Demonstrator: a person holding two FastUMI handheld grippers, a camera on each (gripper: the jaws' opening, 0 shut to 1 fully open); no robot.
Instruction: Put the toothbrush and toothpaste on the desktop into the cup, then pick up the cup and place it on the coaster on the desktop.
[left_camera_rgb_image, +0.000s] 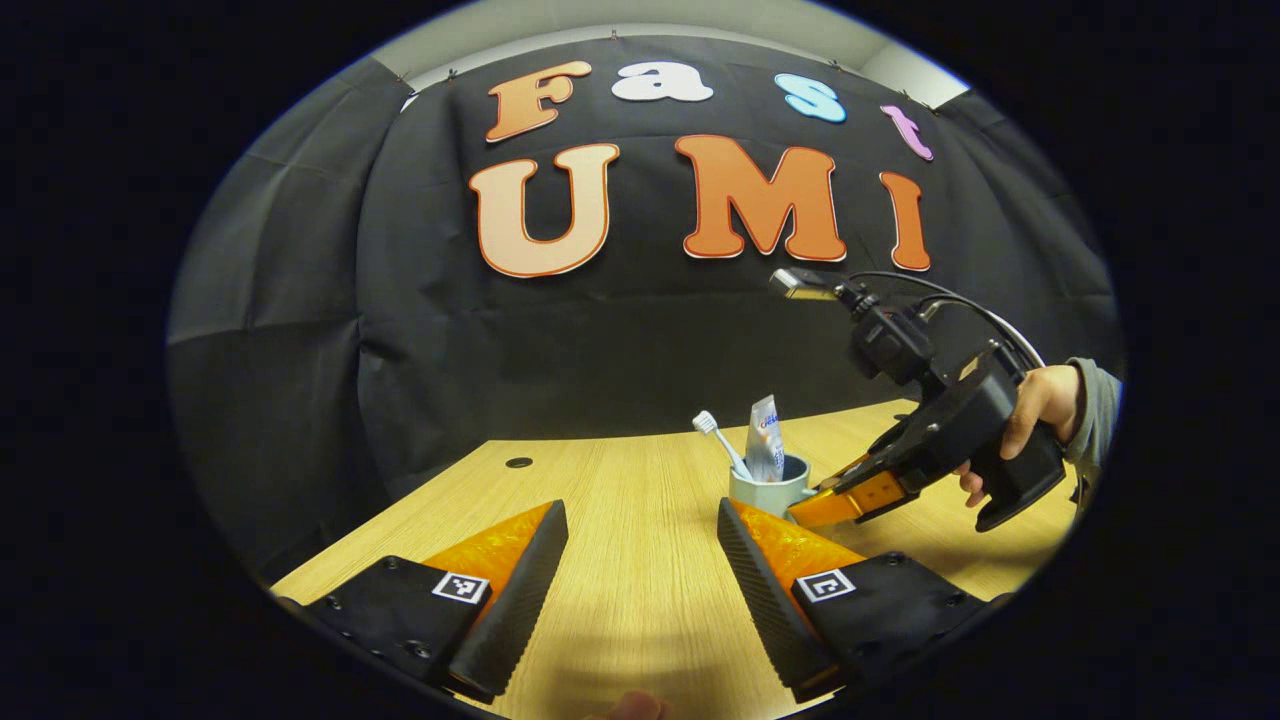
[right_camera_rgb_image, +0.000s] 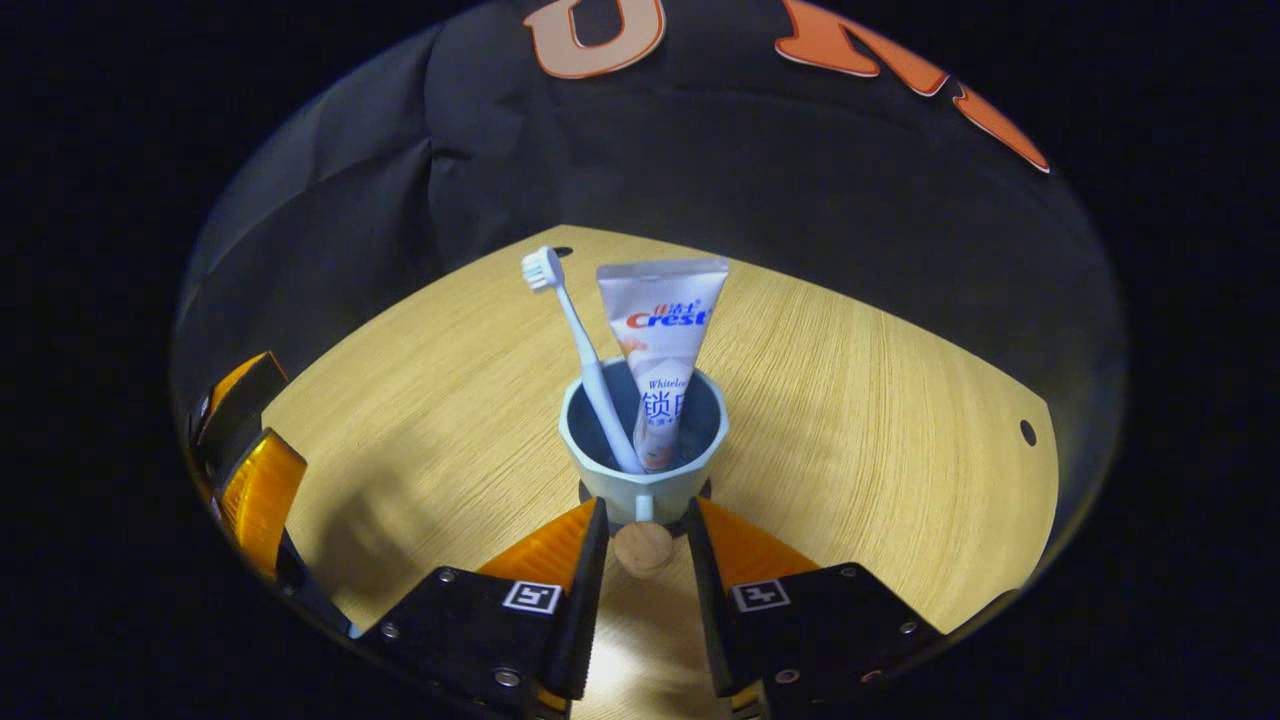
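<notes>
A pale blue cup (right_camera_rgb_image: 645, 470) stands on the wooden desktop (right_camera_rgb_image: 860, 400) with a white toothbrush (right_camera_rgb_image: 575, 330) and a toothpaste tube (right_camera_rgb_image: 662, 330) upright inside it. A dark coaster edge (right_camera_rgb_image: 705, 489) shows under the cup's base. My right gripper (right_camera_rgb_image: 645, 512) is open, its fingers either side of the cup's handle and its wooden knob (right_camera_rgb_image: 643, 548), with small gaps. In the left gripper view the cup (left_camera_rgb_image: 765, 492) sits mid-table with the right gripper (left_camera_rgb_image: 812, 503) at it, held by a hand (left_camera_rgb_image: 1030, 410). My left gripper (left_camera_rgb_image: 640, 520) hangs open and wide over bare table.
The black cloth wall closes the back of the desktop. Small round holes sit in the table near its far corners (left_camera_rgb_image: 518, 462) (right_camera_rgb_image: 1027, 432). The left gripper's fingers (right_camera_rgb_image: 255, 480) show at the left edge of the right gripper view.
</notes>
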